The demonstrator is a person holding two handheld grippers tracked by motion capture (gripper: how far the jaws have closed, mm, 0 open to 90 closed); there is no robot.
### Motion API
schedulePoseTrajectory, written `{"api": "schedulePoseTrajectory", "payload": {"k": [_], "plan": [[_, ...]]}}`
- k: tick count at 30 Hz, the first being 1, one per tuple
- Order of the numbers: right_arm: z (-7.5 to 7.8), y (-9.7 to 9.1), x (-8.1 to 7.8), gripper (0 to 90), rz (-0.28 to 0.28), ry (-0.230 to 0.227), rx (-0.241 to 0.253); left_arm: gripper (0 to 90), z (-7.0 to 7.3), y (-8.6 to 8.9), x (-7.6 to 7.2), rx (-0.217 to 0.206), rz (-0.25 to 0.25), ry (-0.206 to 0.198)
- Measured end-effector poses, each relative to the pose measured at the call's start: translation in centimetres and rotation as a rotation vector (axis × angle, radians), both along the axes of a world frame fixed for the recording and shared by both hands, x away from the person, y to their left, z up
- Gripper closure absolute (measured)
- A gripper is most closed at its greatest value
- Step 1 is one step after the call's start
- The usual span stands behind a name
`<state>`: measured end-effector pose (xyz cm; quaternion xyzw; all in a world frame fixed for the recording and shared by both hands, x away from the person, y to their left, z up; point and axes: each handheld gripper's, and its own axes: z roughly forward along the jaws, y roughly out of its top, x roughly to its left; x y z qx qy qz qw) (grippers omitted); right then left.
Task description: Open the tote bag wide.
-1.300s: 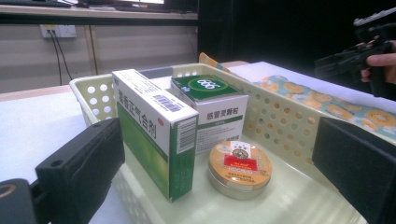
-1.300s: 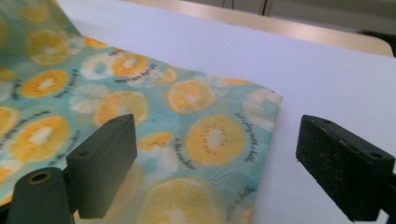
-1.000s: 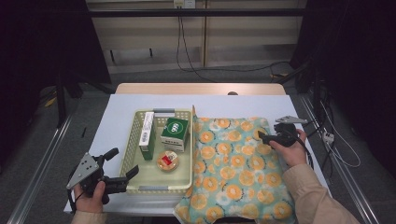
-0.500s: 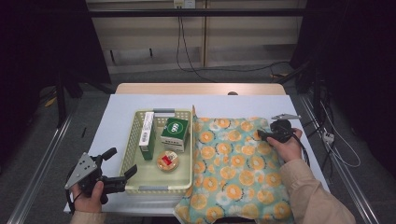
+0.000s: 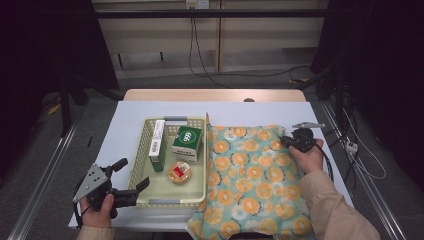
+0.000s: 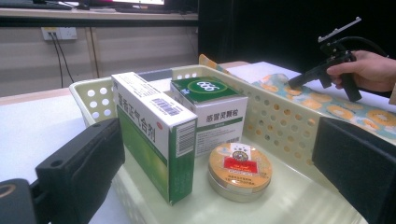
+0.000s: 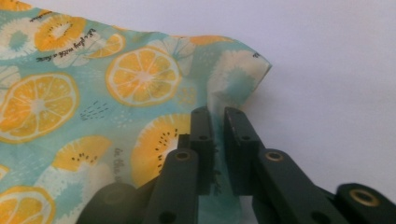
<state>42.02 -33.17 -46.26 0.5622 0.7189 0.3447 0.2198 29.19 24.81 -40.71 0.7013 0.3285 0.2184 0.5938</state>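
A teal cloth (image 5: 250, 170) printed with orange slices lies on the right half of the table. My right gripper (image 5: 286, 141) sits at its far right corner. Its jaws have just been closing and now pinch a raised fold of the cloth's edge (image 7: 217, 116). A pale yellow basket (image 5: 167, 202) to the left holds a tall white-and-green box (image 5: 157, 145), a green-topped box (image 5: 187, 142) and a round tin (image 5: 179, 172). My left gripper (image 5: 132, 173) rests open at the basket's near left corner, with its jaws spread wide on either side of the basket (image 6: 280, 116).
A white sheet (image 5: 125, 125) covers the table, bare to the left of the basket and behind it. The cloth's near edge hangs over the table front. Cables (image 5: 350, 150) trail off the right side onto the floor.
The right gripper has shifted slightly left onto the cloth's far right corner and closed on the fabric. The left gripper and the basket's contents have stayed still.
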Motion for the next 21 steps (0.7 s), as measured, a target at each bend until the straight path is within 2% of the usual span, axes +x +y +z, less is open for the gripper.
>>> {"api": "schedulePoseTrajectory", "payload": {"k": [2,4,8,15,21], "plan": [[0.0,0.0,0.1,88.4,0.009,-0.017,0.005,2.3,0.0,0.0,0.0,-0.006,0.000,0.000],[0.3,-0.3,0.2,89.7,-0.014,-0.037,0.020,2.3,0.0,0.0,0.0,-0.005,0.003,-0.001],[0.6,-1.1,0.5,90.0,-0.033,-0.044,0.006,2.3,0.0,0.0,0.0,-0.003,0.001,-0.001],[1.5,-3.6,1.3,90.0,-0.089,-0.059,-0.004,2.3,0.0,-0.1,0.0,-0.001,0.003,0.001],[1.1,-6.1,1.9,90.0,-0.158,-0.061,-0.006,2.3,0.0,-0.2,0.0,0.007,0.005,-0.001]]}}
